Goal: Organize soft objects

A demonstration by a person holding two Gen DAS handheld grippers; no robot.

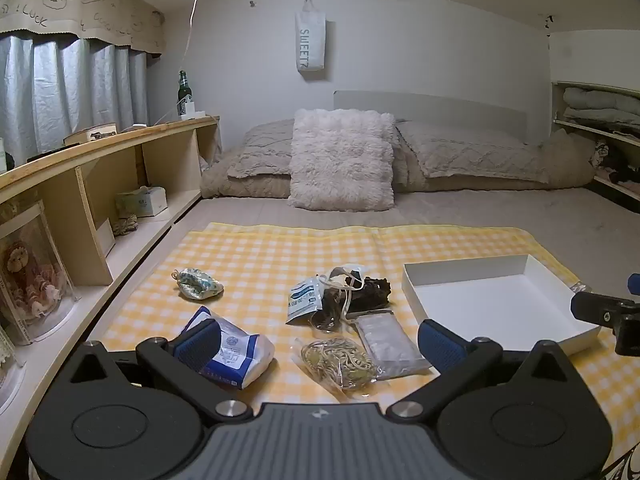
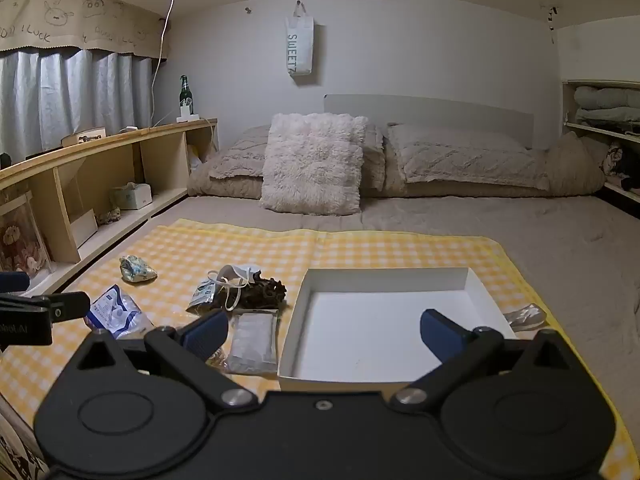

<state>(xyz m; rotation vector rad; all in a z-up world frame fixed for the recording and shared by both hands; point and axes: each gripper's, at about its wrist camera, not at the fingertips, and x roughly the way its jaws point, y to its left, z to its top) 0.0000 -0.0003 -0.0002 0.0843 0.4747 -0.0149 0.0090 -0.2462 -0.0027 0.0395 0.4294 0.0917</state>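
Observation:
On a yellow checked cloth (image 1: 260,256) lie several soft things: a blue-and-white tissue pack (image 1: 232,356), a floral pouch (image 1: 198,284), a face mask over a dark bundle (image 1: 360,288), a clear bag of cord (image 1: 340,364) and a grey flat packet (image 1: 386,340). An empty white box (image 1: 496,300) (image 2: 384,320) sits at the right. My left gripper (image 1: 320,344) is open above the cord bag. My right gripper (image 2: 324,334) is open over the box's near left edge. The pouch (image 2: 138,270), tissue pack (image 2: 116,314) and grey packet (image 2: 254,340) also show in the right wrist view.
The cloth lies on a bed with a fluffy pillow (image 1: 342,160) and grey pillows behind. A wooden shelf unit (image 1: 100,184) runs along the left, with a bottle (image 1: 183,92) on top. Shelves with folded bedding (image 2: 604,108) stand at the right. A small wrapper (image 2: 526,316) lies right of the box.

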